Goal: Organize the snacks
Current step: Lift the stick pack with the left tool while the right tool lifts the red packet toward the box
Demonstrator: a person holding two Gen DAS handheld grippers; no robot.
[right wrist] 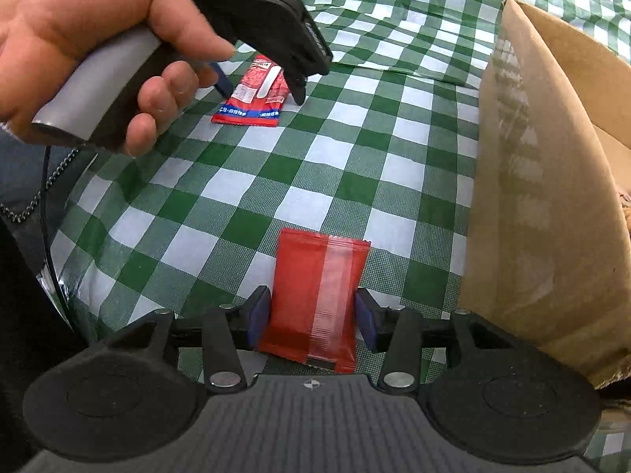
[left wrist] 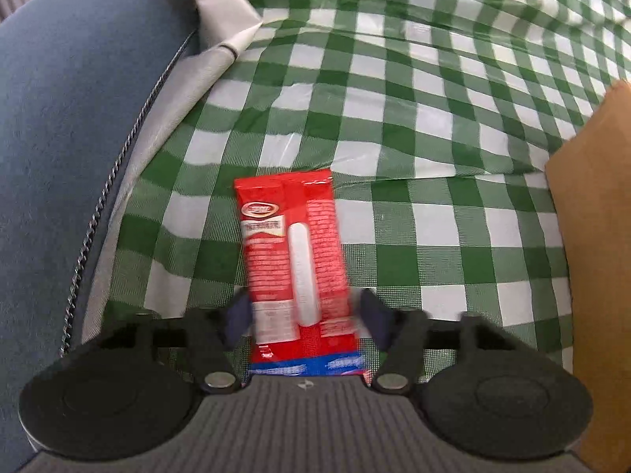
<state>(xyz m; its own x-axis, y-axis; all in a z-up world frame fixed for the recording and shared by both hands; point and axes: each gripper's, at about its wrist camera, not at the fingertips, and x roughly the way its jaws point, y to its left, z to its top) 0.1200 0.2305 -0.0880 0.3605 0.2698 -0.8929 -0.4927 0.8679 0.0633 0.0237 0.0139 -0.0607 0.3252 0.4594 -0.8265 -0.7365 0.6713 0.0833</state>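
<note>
A long red snack packet [left wrist: 294, 260] with white print and a blue end lies on the green checked cloth. My left gripper [left wrist: 303, 315] straddles its near part, fingers open on either side with small gaps. The same packet [right wrist: 252, 96] and the left gripper [right wrist: 262, 92] show in the right wrist view. A plain red snack packet [right wrist: 315, 299] lies between the fingers of my right gripper [right wrist: 311, 319], which stand open and close to its sides.
A brown cardboard box [right wrist: 544, 205] stands at the right; its side also shows in the left wrist view [left wrist: 591, 260]. A blue and grey zipped bag [left wrist: 71, 138] lies at the left. White paper [left wrist: 224, 8] sits at the far left.
</note>
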